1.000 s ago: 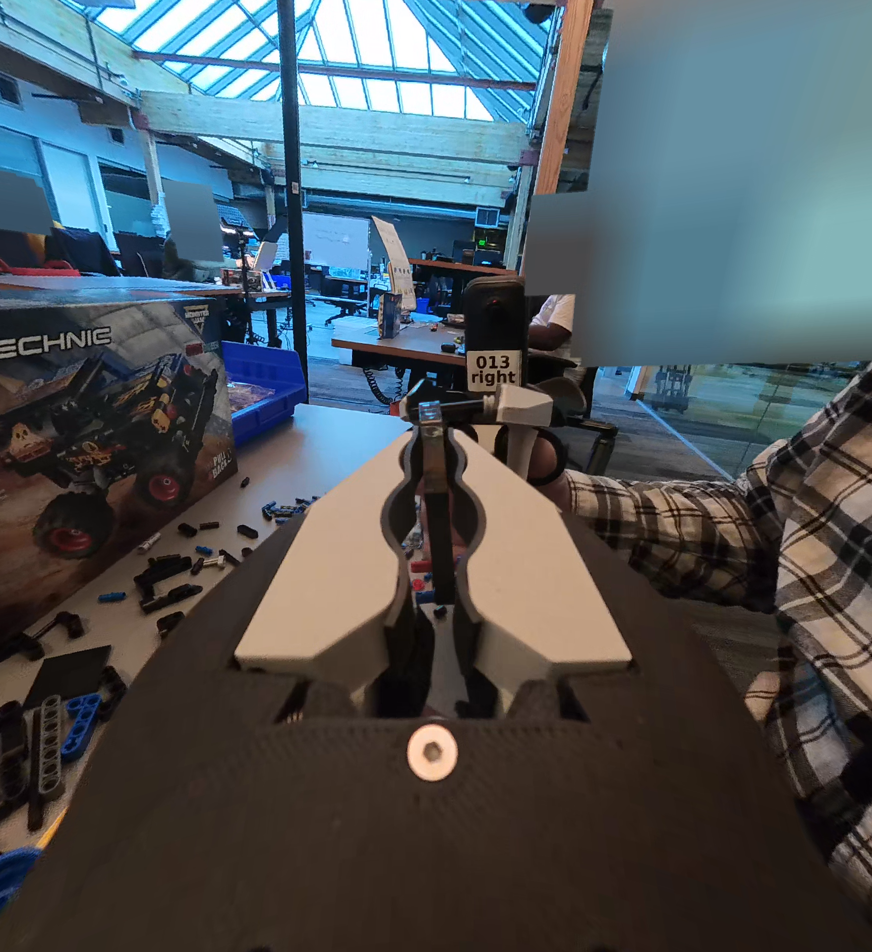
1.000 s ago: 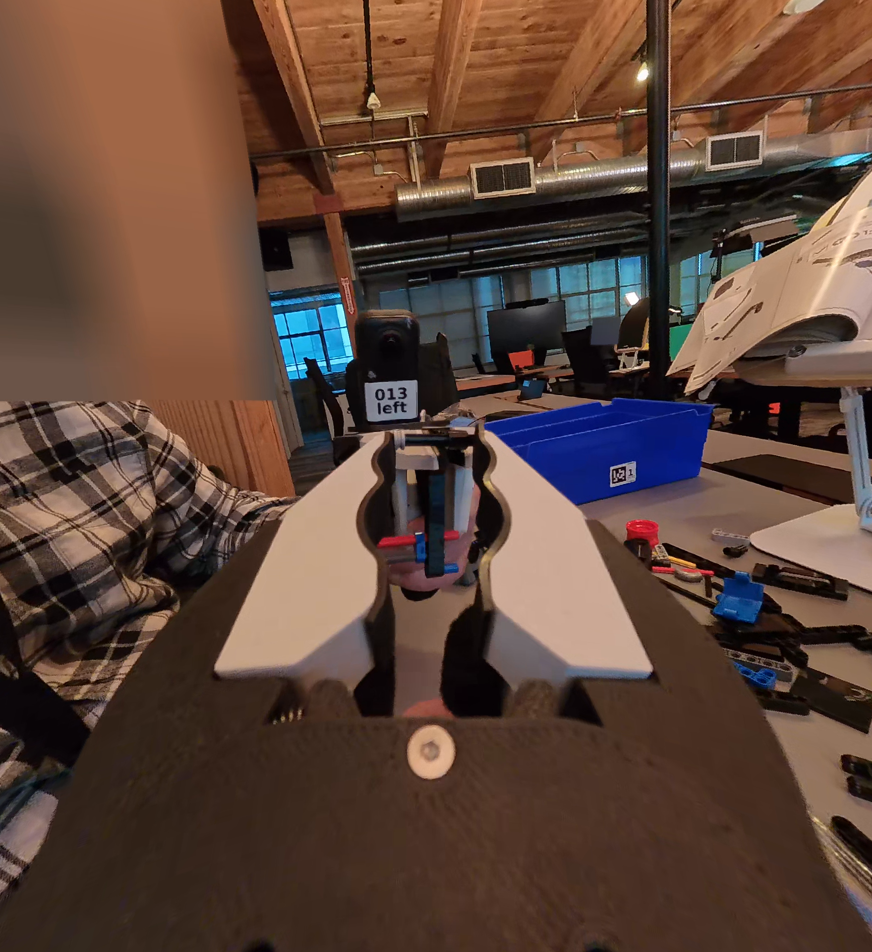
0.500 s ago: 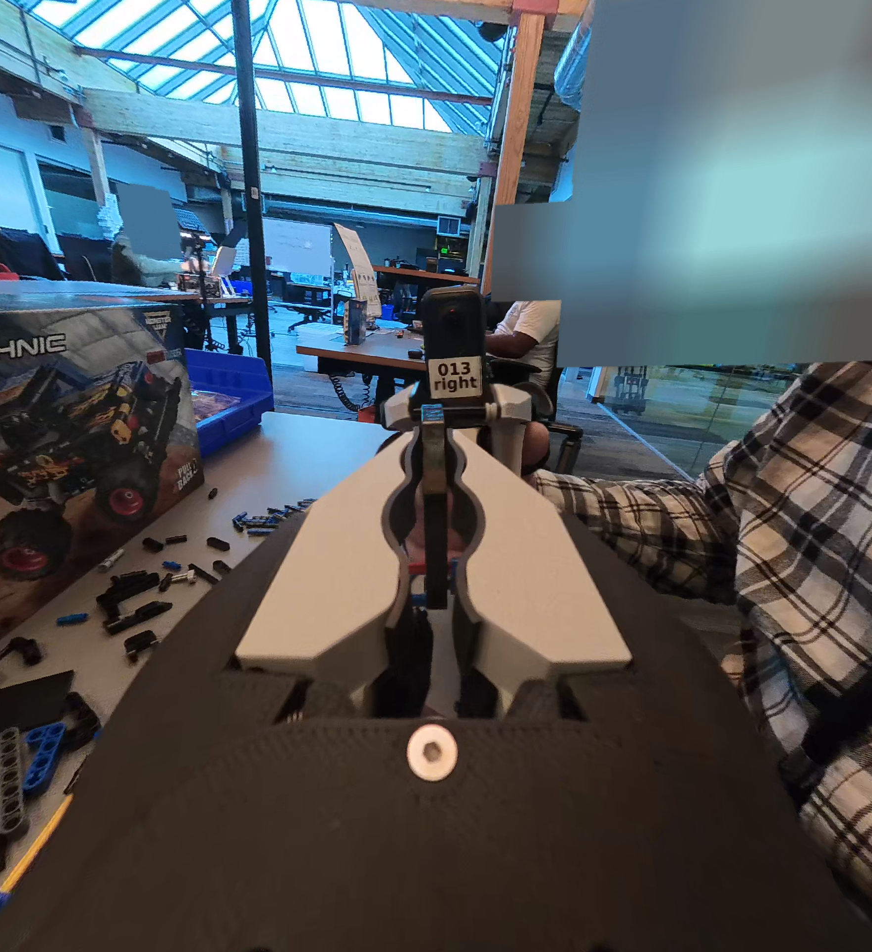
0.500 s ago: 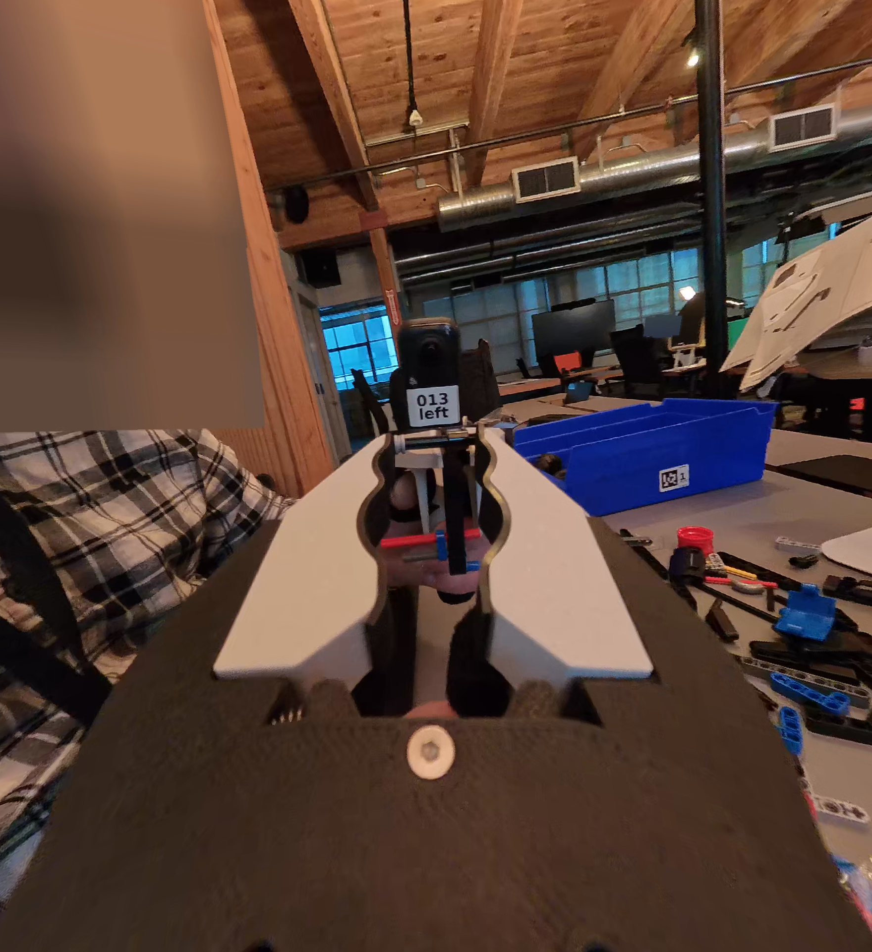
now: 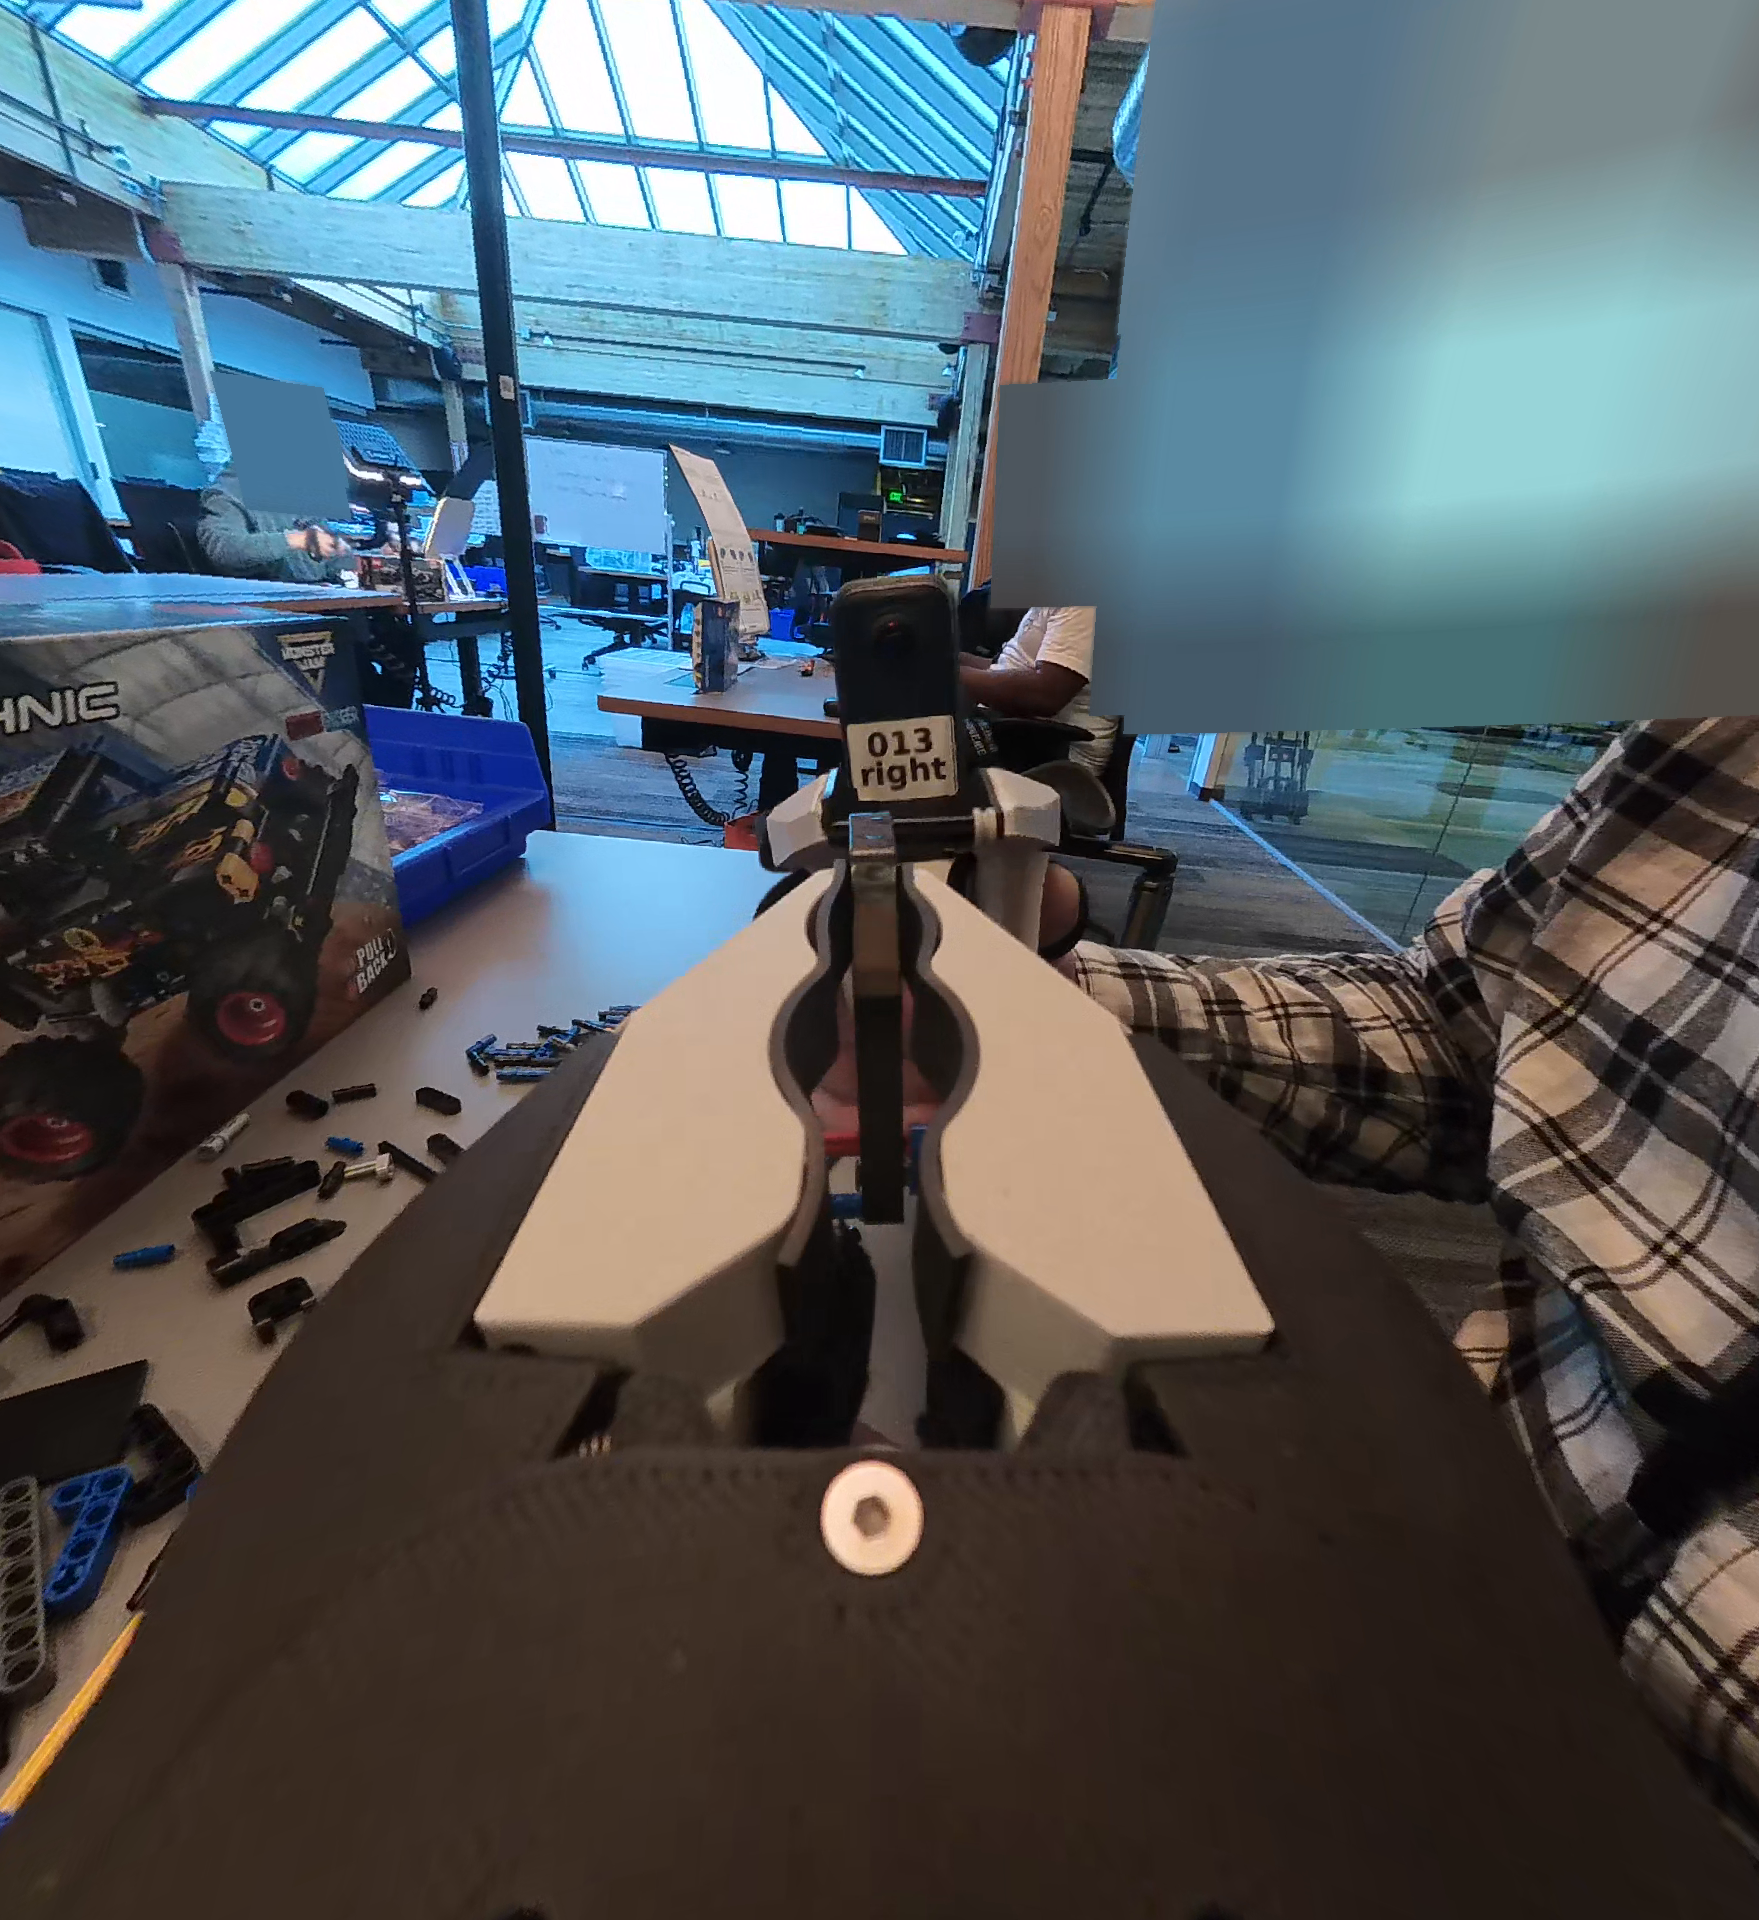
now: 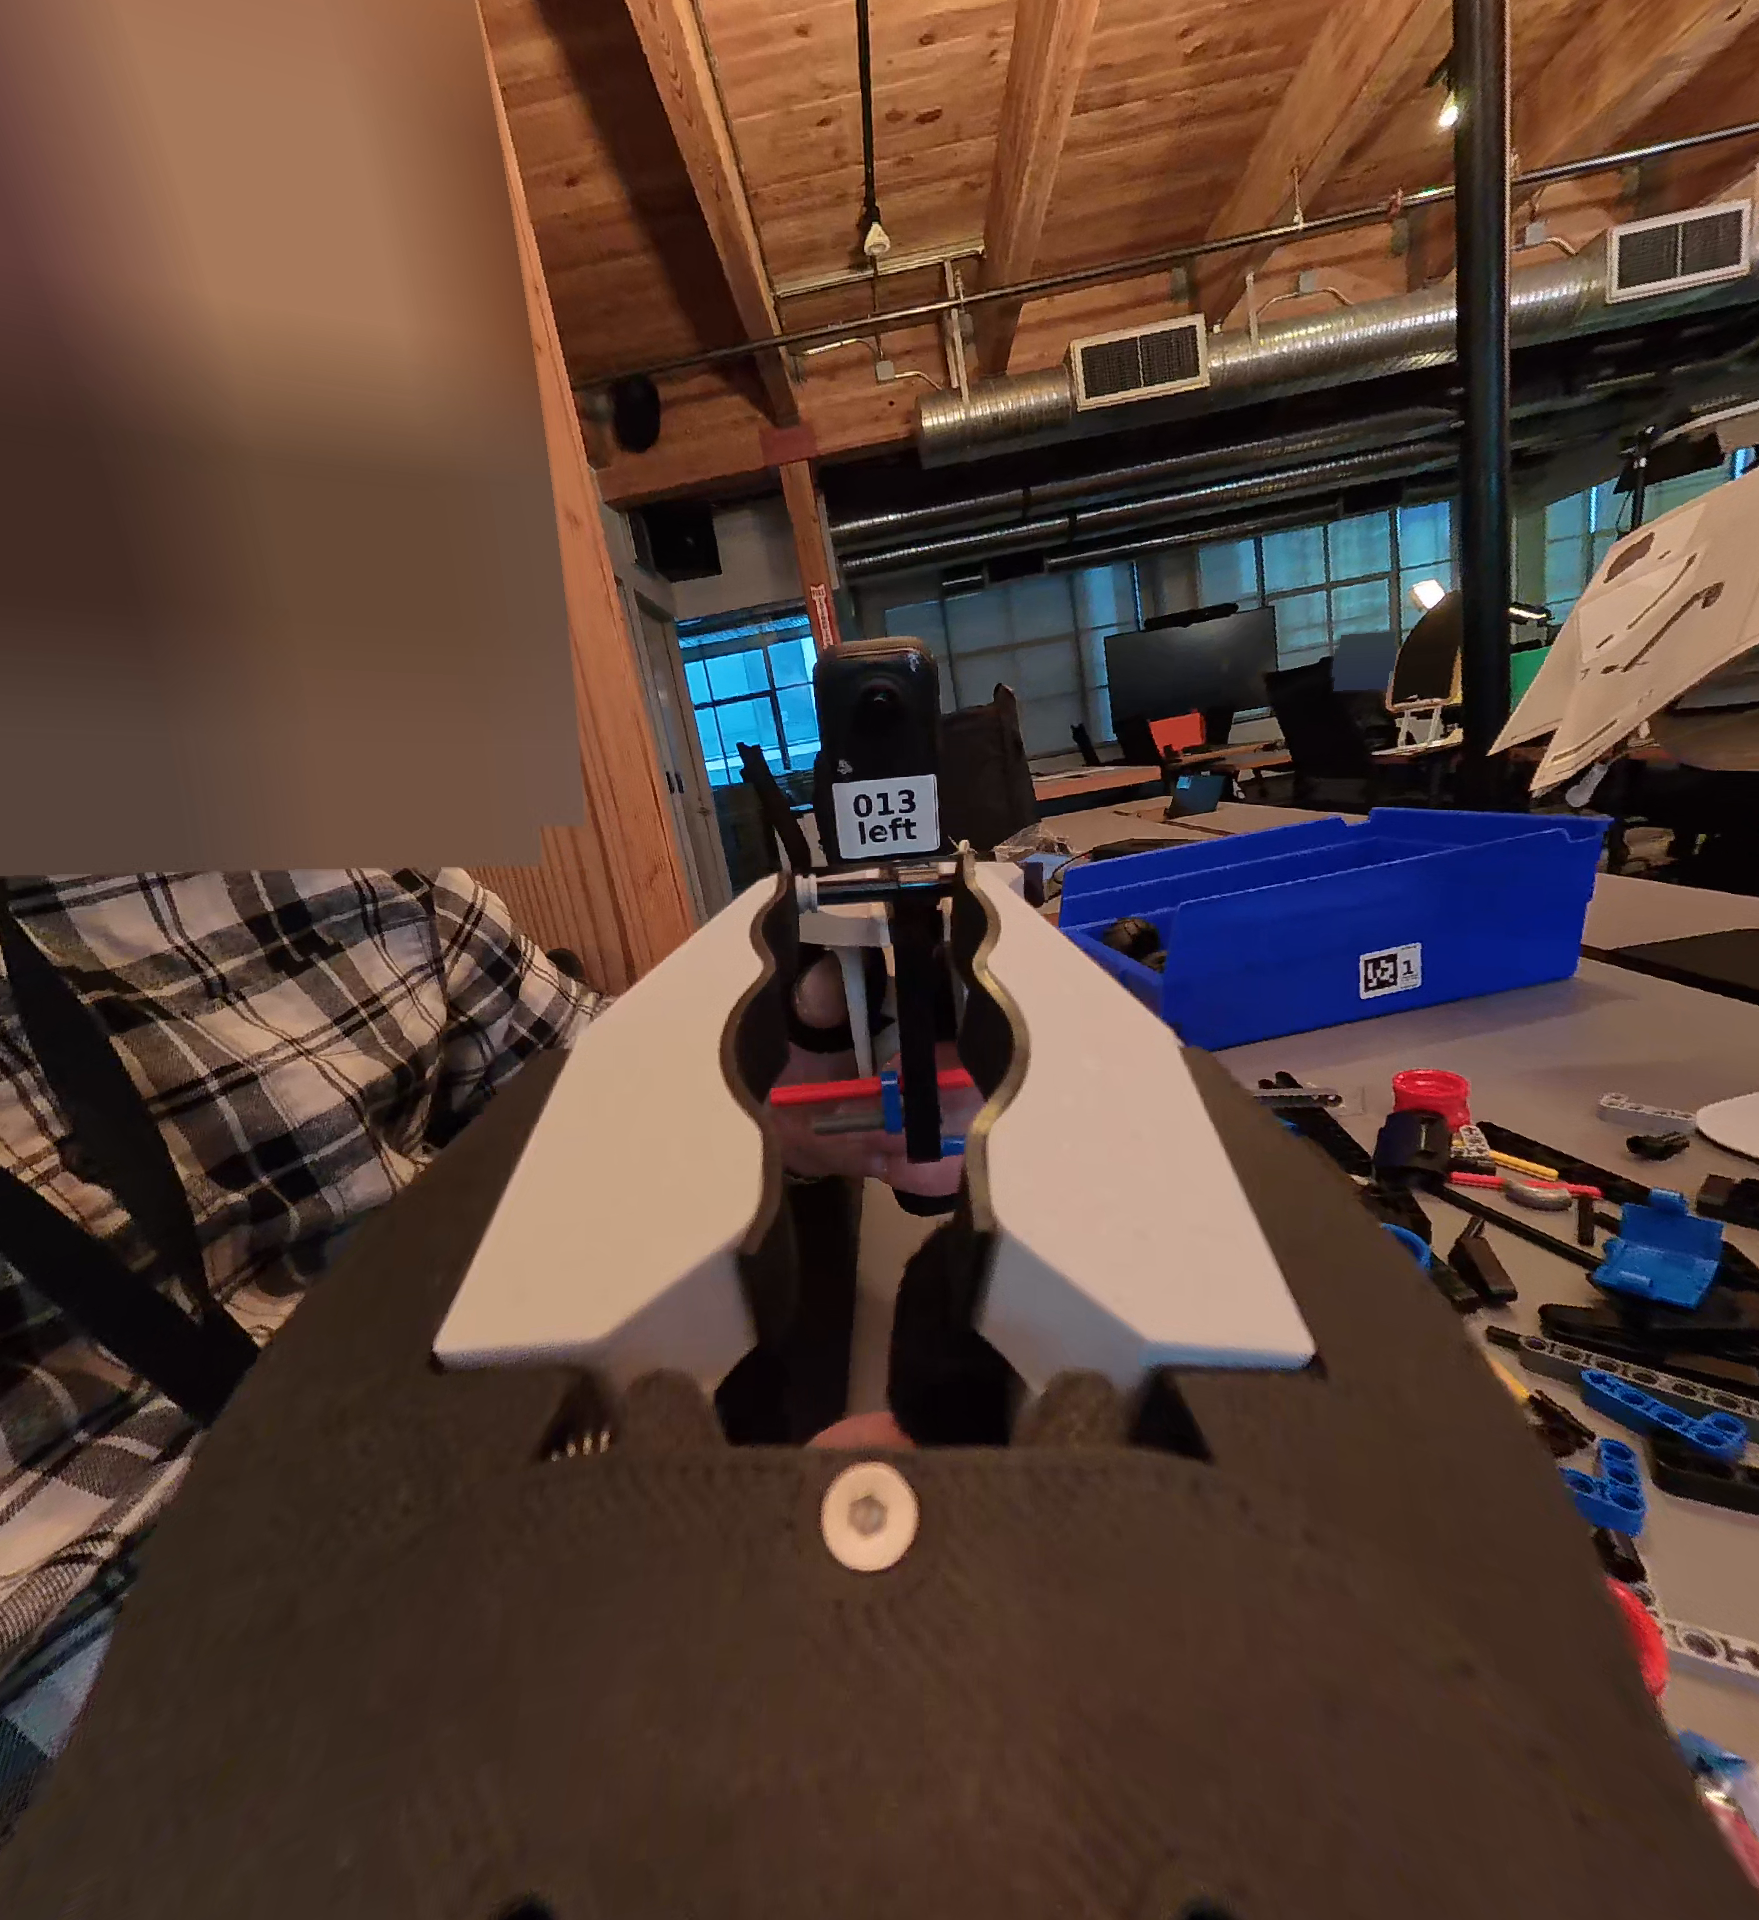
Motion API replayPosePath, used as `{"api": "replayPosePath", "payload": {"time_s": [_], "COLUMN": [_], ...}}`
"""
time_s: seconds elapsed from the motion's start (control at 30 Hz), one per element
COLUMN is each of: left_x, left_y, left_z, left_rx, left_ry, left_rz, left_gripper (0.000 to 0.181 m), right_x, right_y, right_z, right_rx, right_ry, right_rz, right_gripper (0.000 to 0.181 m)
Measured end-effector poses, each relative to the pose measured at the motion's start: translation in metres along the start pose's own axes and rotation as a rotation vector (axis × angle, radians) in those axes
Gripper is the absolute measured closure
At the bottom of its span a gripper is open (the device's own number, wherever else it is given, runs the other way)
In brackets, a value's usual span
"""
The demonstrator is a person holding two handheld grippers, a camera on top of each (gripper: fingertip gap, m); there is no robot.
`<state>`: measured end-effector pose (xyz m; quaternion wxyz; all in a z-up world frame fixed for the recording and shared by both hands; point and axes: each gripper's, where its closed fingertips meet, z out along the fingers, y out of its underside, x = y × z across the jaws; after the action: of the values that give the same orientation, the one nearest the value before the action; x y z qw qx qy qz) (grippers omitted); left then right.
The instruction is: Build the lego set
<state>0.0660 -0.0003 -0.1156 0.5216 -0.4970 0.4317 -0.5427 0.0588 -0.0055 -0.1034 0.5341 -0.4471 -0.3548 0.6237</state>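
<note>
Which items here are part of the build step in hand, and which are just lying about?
In use:
- left gripper
- right gripper
- black beam assembly with red axle, held between both

Lying about:
- set box
- blue bin
- loose pieces
- instruction booklet

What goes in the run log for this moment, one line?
left tongs: shut on black beam | right tongs: shut on black axle | phase: joining parts mid-air | table: loose pieces
</note>
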Motion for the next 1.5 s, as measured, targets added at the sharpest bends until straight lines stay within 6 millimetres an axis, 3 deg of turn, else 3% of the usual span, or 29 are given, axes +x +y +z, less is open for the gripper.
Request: {"api": "replayPosePath", "payload": {"time_s": [0.03, 0.57, 0.63, 0.77, 0.93, 1.1, 1.2, 1.33, 1.5], "left_x": [-0.001, 0.004, 0.008, 0.006, 0.001, -0.007, -0.014, -0.022, -0.032], "left_y": [-0.001, 0.000, 0.002, 0.006, 0.002, -0.005, -0.009, -0.013, -0.005], "left_z": [0.000, 0.001, 0.004, 0.006, 0.004, -0.006, -0.012, -0.021, -0.030], "left_rx": [0.005, 0.008, -0.003, -0.025, -0.021, -0.061, -0.092, -0.141, -0.336], "left_ry": [-0.001, 0.048, 0.057, 0.030, 0.008, -0.071, -0.139, -0.221, -0.339], "left_rz": [-0.012, -0.064, -0.050, -0.026, -0.004, 0.088, 0.131, 0.180, 0.366], "left_gripper": [0.176, 0.176, 0.175, 0.176, 0.177, 0.176, 0.176, 0.176, 0.176], "right_x": [0.001, -0.003, -0.001, -0.001, 0.003, 0.011, 0.020, 0.023, 0.019], "right_y": [0.000, -0.001, -0.002, -0.003, 0.000, -0.004, -0.003, 0.010, 0.009], "right_z": [0.000, -0.003, -0.004, -0.004, -0.005, -0.012, -0.015, -0.006, 0.021], "right_rx": [0.005, 0.005, 0.007, 0.012, -0.003, -0.001, -0.024, -0.119, -0.206], "right_ry": [0.002, -0.033, -0.022, -0.007, -0.001, 0.049, 0.123, 0.188, 0.242], "right_rz": [0.011, 0.025, 0.014, -0.007, 0.012, -0.001, -0.063, -0.146, -0.250], "right_gripper": [0.152, 0.154, 0.168, 0.173, 0.171, 0.153, 0.152, 0.143, 0.143]}}
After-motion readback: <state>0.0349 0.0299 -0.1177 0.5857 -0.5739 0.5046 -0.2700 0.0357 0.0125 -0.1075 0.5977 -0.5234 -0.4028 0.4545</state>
